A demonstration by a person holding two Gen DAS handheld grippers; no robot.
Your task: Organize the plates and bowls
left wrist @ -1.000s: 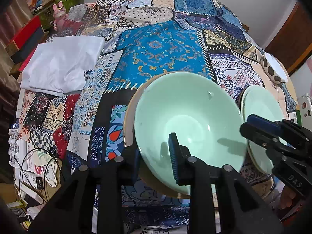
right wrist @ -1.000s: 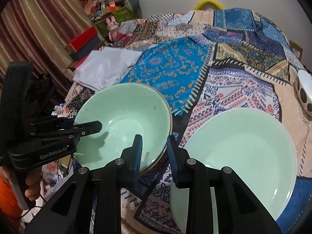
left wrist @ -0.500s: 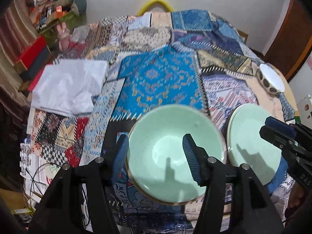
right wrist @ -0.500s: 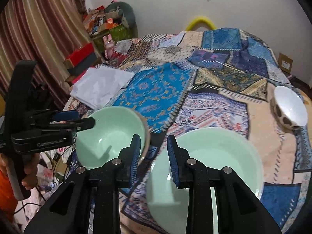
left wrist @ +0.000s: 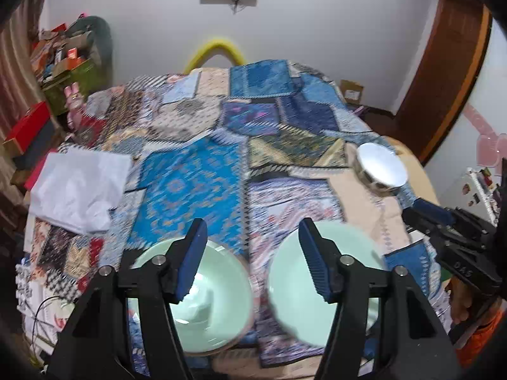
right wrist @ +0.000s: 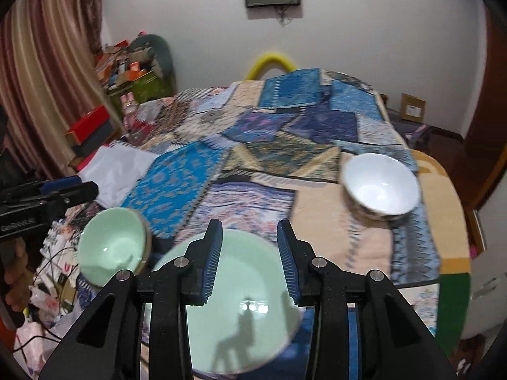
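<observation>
A pale green bowl (left wrist: 215, 300) (right wrist: 111, 243) stands at the near left of the patchwork table. Beside it on the right lies a wider pale green plate (left wrist: 294, 285) (right wrist: 240, 300). Farther right sits a white bowl (left wrist: 380, 167) (right wrist: 380, 186) with a patterned outside. My left gripper (left wrist: 252, 224) hovers above the gap between the two green dishes, jaws opening, with nothing between them. My right gripper (right wrist: 249, 224) hangs over the green plate, jaws opening a little and holding nothing. Each gripper also shows at the edge of the other's view: right gripper (left wrist: 421, 212), left gripper (right wrist: 73, 190).
A folded white cloth (left wrist: 79, 190) lies at the table's left. Boxes and clutter (right wrist: 126, 72) pile up by the curtain beyond it. Cables (right wrist: 50, 272) and bags hang off the near left edge. A yellow chair back (left wrist: 215, 50) stands at the far end.
The left gripper let go of the green bowl's rim and its jaws widened. Both grippers rose and pulled back, so the dishes look smaller and lower. The right jaws parted slightly.
</observation>
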